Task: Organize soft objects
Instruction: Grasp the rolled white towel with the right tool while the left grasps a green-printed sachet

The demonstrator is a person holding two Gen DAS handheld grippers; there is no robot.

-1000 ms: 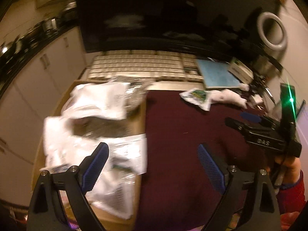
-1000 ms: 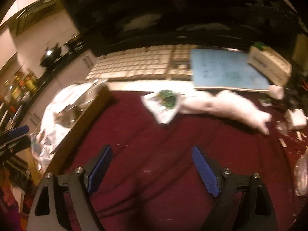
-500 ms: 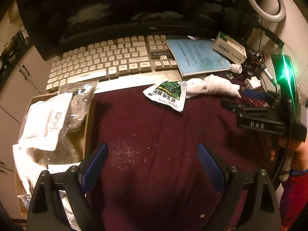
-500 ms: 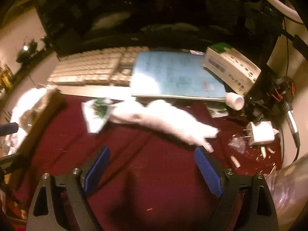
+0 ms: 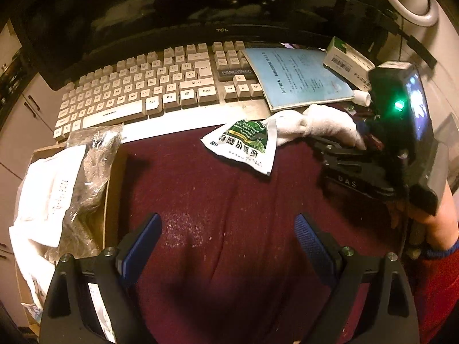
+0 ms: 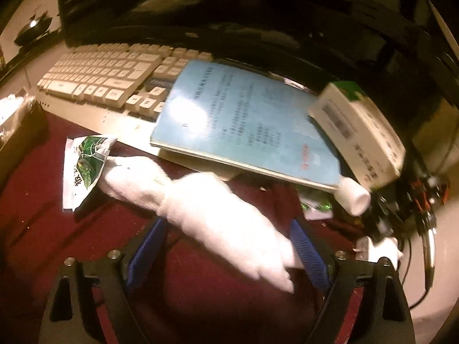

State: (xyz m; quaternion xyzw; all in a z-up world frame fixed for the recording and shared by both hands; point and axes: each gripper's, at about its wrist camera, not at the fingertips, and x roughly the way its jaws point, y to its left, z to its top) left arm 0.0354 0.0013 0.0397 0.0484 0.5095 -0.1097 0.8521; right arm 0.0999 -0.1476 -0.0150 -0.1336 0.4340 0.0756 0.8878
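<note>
Nearest in the left wrist view, the left gripper [image 5: 228, 239] hangs over the dark red cloth [image 5: 218, 206] covering the tabletop, its jaws spread wide with nothing between them. To its left, a cardboard box [image 5: 110, 200] holds crumpled plastic bags [image 5: 54, 189]. At the right, a hand [image 5: 421, 215] holds the right gripper [image 6: 226, 243], which points toward the white sock [image 6: 206, 209]. In the right wrist view its jaws are closing, with the near end of the sock lying between the blue pads; the pads do not yet press on it. The sock stretches away to the left, its far end resting on a green and white sachet [image 6: 83, 166]. Beyond these lie a blue booklet [image 6: 243, 120] overlapping the right end of a white keyboard [image 6: 106, 74], a white carton [image 6: 358, 132] to the right, and farthest a dark monitor [image 5: 178, 8].
</note>
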